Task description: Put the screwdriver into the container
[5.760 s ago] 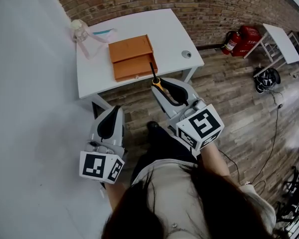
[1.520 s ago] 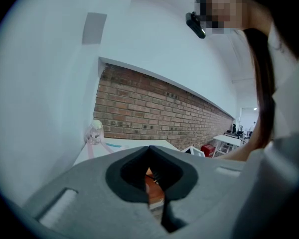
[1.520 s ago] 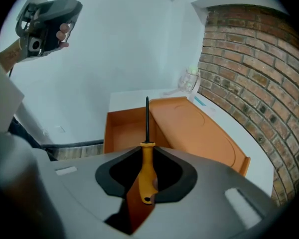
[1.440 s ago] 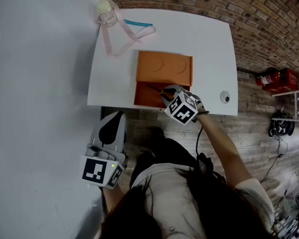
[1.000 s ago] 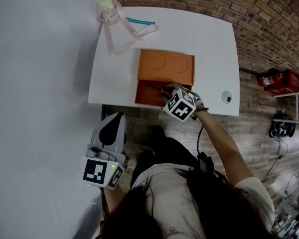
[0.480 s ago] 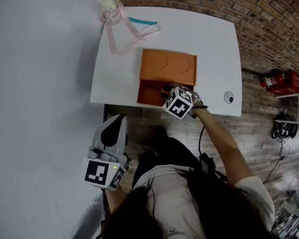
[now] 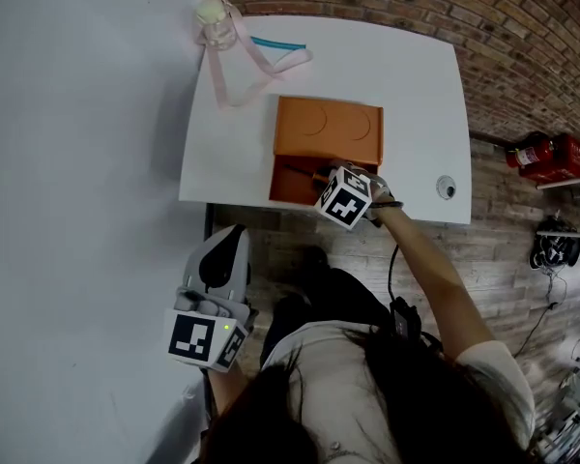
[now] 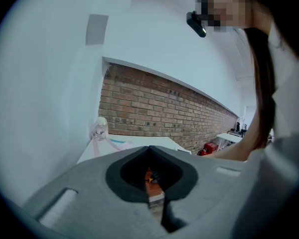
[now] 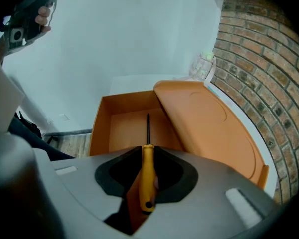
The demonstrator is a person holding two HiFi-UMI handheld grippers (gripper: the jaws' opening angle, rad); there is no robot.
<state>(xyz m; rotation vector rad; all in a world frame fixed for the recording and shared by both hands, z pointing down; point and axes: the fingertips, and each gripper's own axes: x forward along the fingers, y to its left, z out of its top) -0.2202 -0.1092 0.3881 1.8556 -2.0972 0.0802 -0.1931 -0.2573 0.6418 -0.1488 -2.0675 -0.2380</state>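
Seen from above, the marker cube on the right gripper covers its jaws and nearly all of the screwdriver. The small round thing on the table is too tiny to identify.

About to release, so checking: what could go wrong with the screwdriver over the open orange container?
1. The screwdriver, clamped in the right gripper, points at the far wall of the container; advancing may jab it.
2. The container sits by the near edge of the table; a shove might slide it off.

yellow-handled screwdriver, thin black shaft reaching over the floor of the open orange container.
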